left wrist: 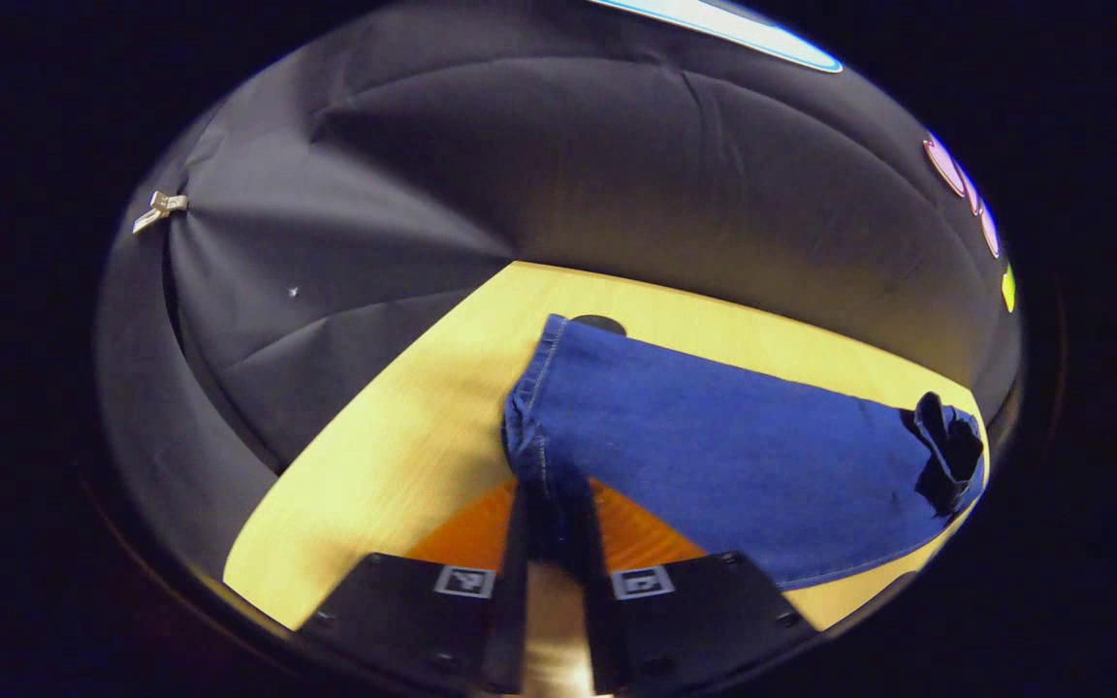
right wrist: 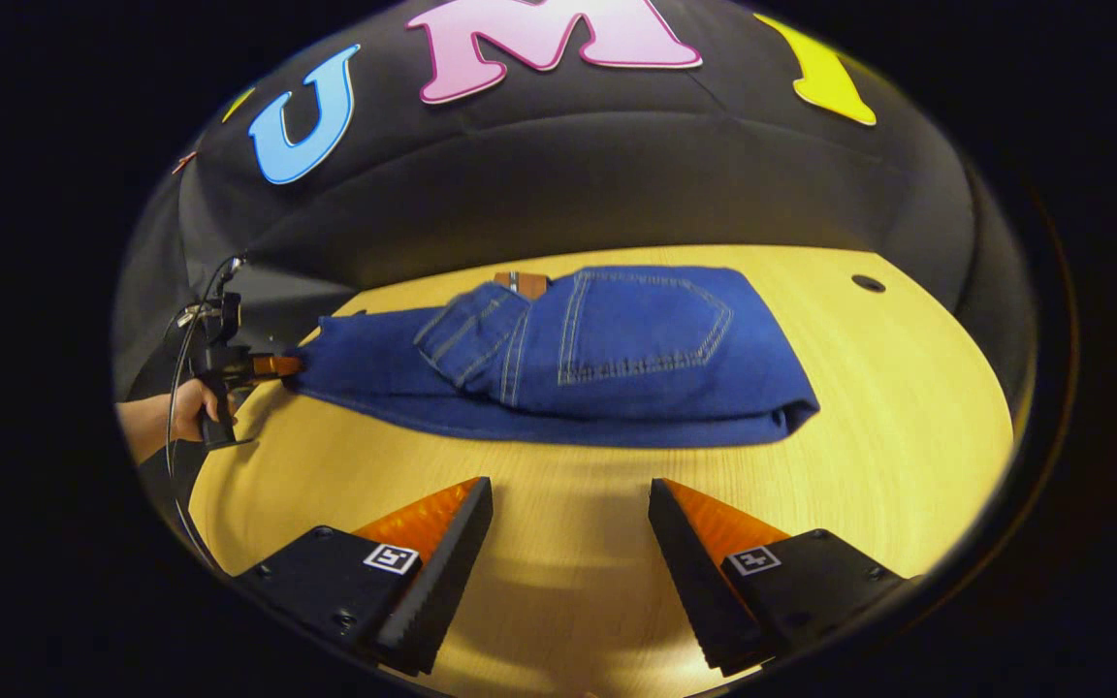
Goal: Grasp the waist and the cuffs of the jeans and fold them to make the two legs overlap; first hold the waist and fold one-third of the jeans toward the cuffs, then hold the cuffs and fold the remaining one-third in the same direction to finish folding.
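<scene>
My left hand-held gripper [left wrist: 552,543] clamped on the jeans [left wrist: 714,456] cuff end, jeans lying folded on the worktop [left wrist: 403,456] ahead (waist end farthest), my right hand-held gripper [right wrist: 568,543] spread wide, near the jeans' fold.

We are losing the jeans' [left wrist: 714,436] cuff edge between the left gripper's [left wrist: 551,543] closed fingers.

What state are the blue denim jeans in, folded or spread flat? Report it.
Folded partway: the blue denim jeans have their waist third turned over, back pocket up, while the cuff end lies single, gripped by the left tongs.
</scene>
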`<state>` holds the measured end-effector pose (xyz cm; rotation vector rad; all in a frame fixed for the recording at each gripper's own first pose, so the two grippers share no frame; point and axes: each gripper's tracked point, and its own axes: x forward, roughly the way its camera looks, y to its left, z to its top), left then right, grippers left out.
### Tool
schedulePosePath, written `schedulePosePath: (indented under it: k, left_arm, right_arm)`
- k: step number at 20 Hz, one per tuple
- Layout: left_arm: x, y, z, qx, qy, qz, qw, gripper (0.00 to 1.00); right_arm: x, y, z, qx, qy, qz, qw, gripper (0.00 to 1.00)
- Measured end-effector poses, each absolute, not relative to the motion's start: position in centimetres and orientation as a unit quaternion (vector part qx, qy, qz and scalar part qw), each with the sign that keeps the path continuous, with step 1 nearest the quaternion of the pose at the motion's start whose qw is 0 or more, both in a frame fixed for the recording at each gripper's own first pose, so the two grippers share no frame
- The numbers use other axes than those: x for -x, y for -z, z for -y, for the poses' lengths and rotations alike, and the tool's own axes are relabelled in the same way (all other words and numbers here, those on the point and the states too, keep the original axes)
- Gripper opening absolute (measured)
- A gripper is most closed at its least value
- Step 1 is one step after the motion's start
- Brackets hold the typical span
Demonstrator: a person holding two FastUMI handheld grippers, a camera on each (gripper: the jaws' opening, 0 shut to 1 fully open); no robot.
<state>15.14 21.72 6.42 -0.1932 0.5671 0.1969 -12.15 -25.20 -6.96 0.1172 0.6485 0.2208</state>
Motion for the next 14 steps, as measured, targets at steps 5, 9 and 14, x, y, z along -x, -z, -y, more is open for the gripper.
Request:
schedulePosePath:
  k: [5, 9, 14]
  left_arm:
    - [-15.3, -6.8, -21.2, 0.129, -0.088, -0.269, 0.950, 0.10]
    - [-15.4, -10.2, -21.4, 0.146, -0.096, -0.249, 0.952, 0.06]
    - [-13.2, -22.2, -17.0, 0.092, -0.063, -0.173, 0.979, 0.06]
  right_arm:
    - [10.8, 4.9, 26.6, -0.061, -0.091, -0.289, 0.951, 0.99]
    - [9.1, 1.9, 28.8, -0.067, -0.056, -0.252, 0.964, 0.99]
    - [9.0, -1.2, 33.6, -0.059, -0.019, -0.228, 0.972, 0.99]
